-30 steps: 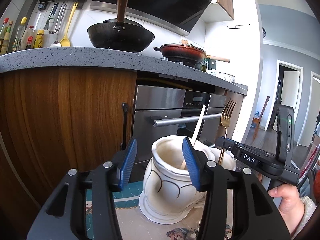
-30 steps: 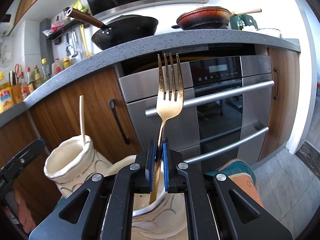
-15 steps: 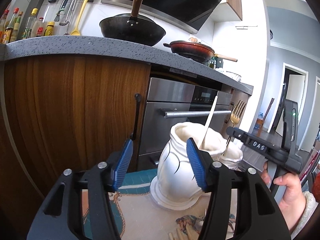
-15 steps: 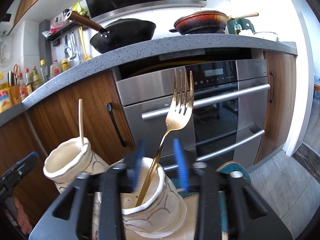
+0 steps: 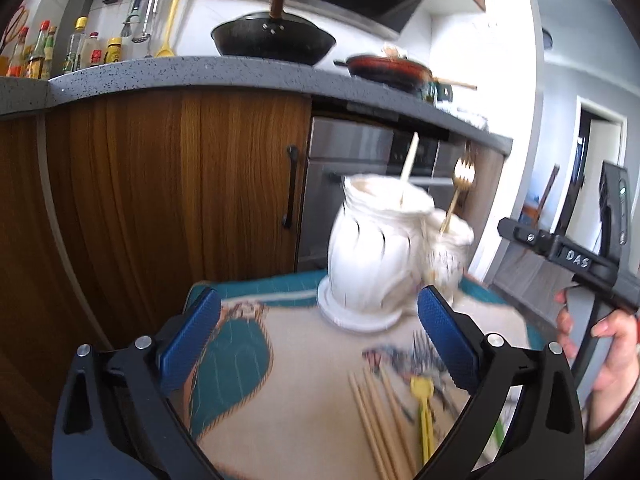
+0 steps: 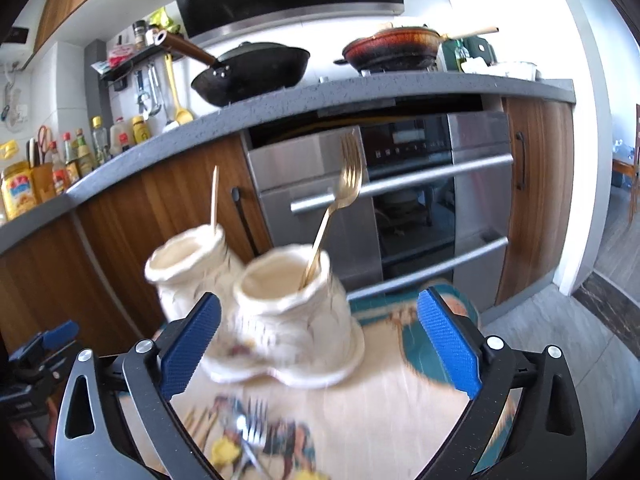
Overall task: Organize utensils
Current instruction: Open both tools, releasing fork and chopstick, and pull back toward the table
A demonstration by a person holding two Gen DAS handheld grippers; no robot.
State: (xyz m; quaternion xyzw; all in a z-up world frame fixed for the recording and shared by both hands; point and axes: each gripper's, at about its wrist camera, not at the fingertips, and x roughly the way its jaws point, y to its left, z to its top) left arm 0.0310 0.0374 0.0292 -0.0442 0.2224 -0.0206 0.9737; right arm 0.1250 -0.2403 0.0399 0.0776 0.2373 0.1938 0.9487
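- Toward the far edge of the bench (image 5: 280,420), 2 white ceramic pots stand touching on pale saucers: the taller pot (image 5: 372,248) holds 1 pale chopstick (image 5: 409,158), the shorter pot (image 6: 292,312) holds a gold fork (image 6: 340,204) leaning on its rim.
- Nearer the front edge lie loose utensils: a bundle of wooden chopsticks (image 5: 376,420), a yellow utensil (image 5: 424,404) and a silver fork (image 6: 250,424), all blurred.
- Left hand-held gripper (image 5: 320,340) hangs above the patterned mat, its blue pads spread wide with nothing between them.
- Right hand-held gripper (image 6: 320,336) is likewise spread wide and empty, just short of the shorter pot.
- My read: the gold fork is delivered, so the step in hand is fetching the next utensil from the loose pile.
- Next move calls for lowering 1 gripper over a single piece, closing on its handle without dragging its neighbours, then standing it in the matching pot: forks with the fork, chopsticks with the chopstick.
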